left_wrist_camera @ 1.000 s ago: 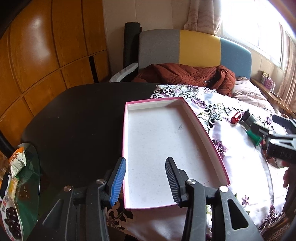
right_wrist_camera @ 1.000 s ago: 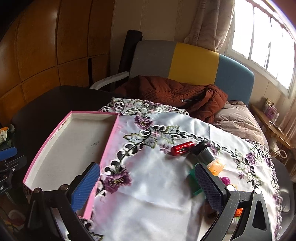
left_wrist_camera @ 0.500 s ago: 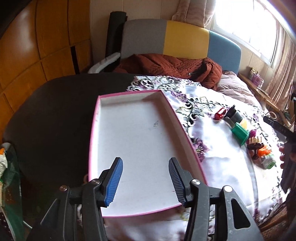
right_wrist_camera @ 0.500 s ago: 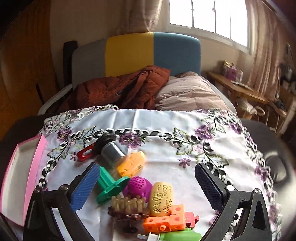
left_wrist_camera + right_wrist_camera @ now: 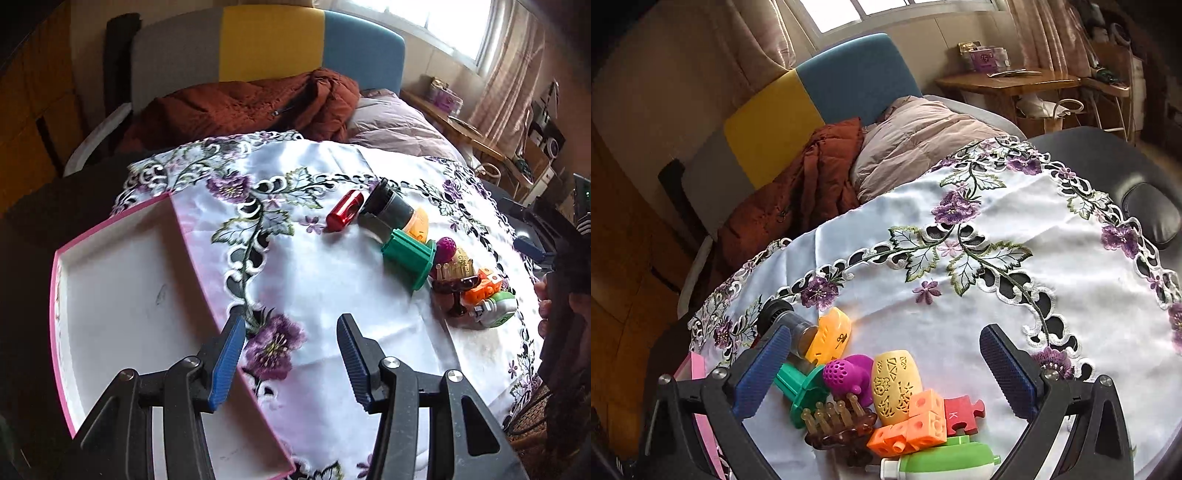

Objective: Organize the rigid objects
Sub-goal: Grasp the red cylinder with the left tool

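Observation:
A pink-rimmed white tray (image 5: 110, 295) lies at the left on the embroidered cloth (image 5: 314, 280). My left gripper (image 5: 290, 363) is open and empty above the tray's right rim. A pile of small toys lies at the right: a red cylinder (image 5: 344, 210), a dark jar (image 5: 388, 205), a green spool (image 5: 408, 256). My right gripper (image 5: 886, 373) is open and empty, hovering just above the pile: cream perforated egg (image 5: 895, 384), purple ball (image 5: 846, 374), orange blocks (image 5: 916, 421), red puzzle piece (image 5: 962, 413), brown comb (image 5: 838, 417), green-white piece (image 5: 945, 461).
A sofa with grey, yellow and blue back (image 5: 266, 40) stands behind the table, with a rust jacket (image 5: 240, 107) and a pale quilt (image 5: 916, 136) on it. A wooden side table (image 5: 1004, 81) stands at the far right. Bare black tabletop (image 5: 1108, 162) shows beyond the cloth.
My left gripper has swung right, from over the tray toward the cloth. My right gripper has moved closer over the toy pile and tilted.

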Demonstrator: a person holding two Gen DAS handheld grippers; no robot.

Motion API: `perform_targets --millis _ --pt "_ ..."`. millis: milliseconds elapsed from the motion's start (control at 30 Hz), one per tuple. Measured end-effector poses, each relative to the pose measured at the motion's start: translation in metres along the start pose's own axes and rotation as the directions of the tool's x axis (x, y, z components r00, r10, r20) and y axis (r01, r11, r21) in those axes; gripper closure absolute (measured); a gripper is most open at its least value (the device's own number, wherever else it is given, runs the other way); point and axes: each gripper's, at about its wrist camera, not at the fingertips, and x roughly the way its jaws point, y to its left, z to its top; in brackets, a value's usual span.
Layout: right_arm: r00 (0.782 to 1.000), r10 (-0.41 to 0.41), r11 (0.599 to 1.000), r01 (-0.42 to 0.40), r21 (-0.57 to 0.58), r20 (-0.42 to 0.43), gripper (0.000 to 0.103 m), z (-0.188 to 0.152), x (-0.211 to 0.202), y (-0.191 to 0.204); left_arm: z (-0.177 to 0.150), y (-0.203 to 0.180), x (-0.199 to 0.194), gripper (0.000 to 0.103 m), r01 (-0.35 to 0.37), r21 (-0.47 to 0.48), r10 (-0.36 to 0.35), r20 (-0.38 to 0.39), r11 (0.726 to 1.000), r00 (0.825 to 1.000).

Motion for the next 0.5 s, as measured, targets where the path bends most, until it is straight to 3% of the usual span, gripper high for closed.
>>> perform_targets --millis 233,500 --pt "1.000 0.024 0.998 -0.024 -0.061 0.010 0.000 0.000 -0.003 0.013 0.044 -0.022 0.055 0.051 0.016 0.101 -0.009 -0.065 0.995 0.998" --pt "0.998 0.057 0.998 -0.057 -0.029 -0.007 0.000 0.003 -0.001 0.009 0.082 -0.053 0.106 0.051 0.028 0.209 -0.010 -0.084 0.978 0.996"
